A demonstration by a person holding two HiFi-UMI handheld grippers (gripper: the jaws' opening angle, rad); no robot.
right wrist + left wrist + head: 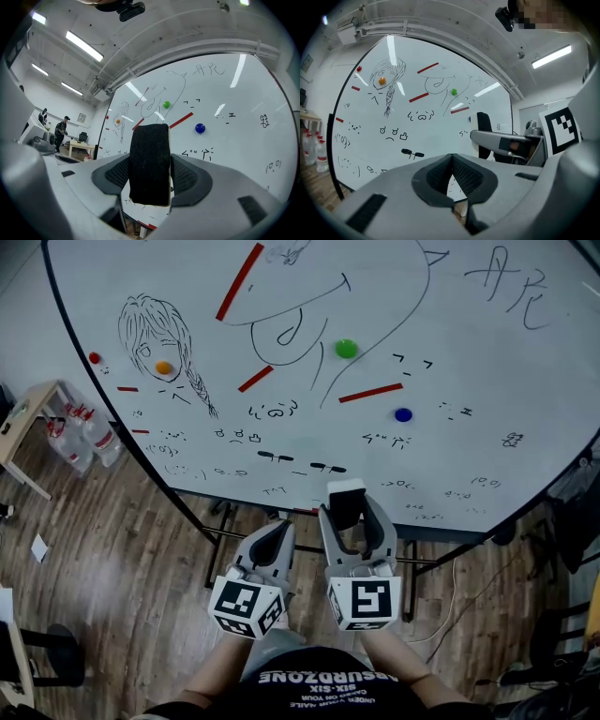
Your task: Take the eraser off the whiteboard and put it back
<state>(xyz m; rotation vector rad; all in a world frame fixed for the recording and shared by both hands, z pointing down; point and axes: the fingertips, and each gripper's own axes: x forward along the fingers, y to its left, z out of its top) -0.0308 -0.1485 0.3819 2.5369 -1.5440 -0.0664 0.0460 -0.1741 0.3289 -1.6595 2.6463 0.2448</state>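
My right gripper [349,512] is shut on the eraser [346,501], a block with a black felt face [150,161] standing upright between the pads. It hangs in front of the lower part of the whiteboard [469,409], apart from the surface. From the left gripper view the eraser [484,135] shows as a dark upright block ahead of the right gripper's grey finger. My left gripper [279,529] sits just to the left of the right one, with its pads [464,173] closed together on nothing.
The whiteboard [234,117] carries doodles, red strip magnets [240,281], and green [346,348], blue [403,414], orange [163,367] and red [94,358] round magnets. Water bottles [89,437] and a wooden table [28,418] stand at left. A person [61,129] is far off.
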